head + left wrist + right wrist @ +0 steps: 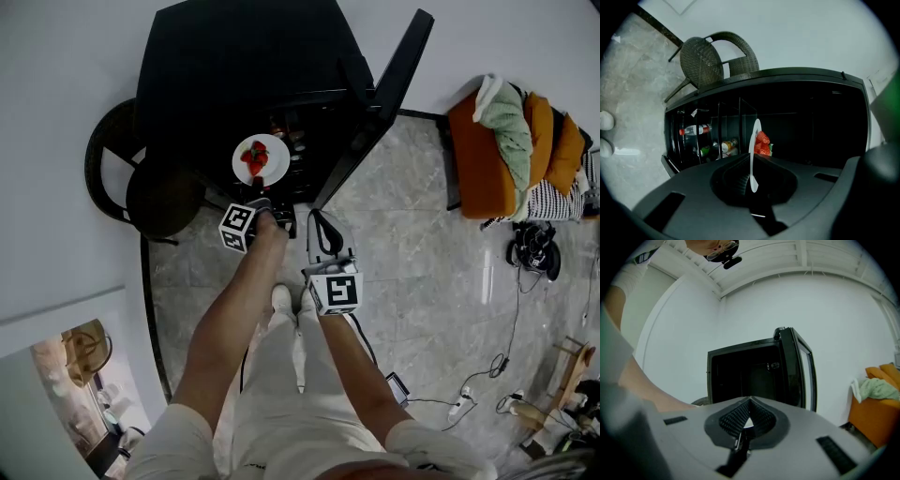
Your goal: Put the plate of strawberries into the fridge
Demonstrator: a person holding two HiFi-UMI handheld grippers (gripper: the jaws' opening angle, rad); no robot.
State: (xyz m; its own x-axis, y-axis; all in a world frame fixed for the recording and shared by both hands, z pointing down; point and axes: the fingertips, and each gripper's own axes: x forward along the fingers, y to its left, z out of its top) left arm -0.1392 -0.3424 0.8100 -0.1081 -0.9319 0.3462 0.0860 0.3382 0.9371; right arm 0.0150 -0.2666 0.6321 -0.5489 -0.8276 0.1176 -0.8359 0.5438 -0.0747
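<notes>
A white plate (pixel 262 160) with red strawberries (pixel 254 157) hangs in front of the open black fridge (pixel 234 66). My left gripper (pixel 260 199) is shut on its near rim. In the left gripper view the plate (pixel 753 154) shows edge-on between the jaws, with the strawberries (pixel 762 143) on its right face and the dark fridge (pixel 811 126) shelves behind it. My right gripper (pixel 323 230) is lower right of the plate with its jaws shut and empty. In its own view the right gripper (pixel 749 405) points at the fridge (pixel 750 371), whose door (pixel 801 366) is swung open.
The fridge door (pixel 375 103) stands open to the right. Bottles and cans (pixel 696 130) fill the fridge's lower left shelves. A dark wicker chair (pixel 141 178) stands left of the fridge. An orange sofa (pixel 511 150) with clothes is at right, and cables (pixel 506 361) and headphones (pixel 534 248) lie on the marble floor.
</notes>
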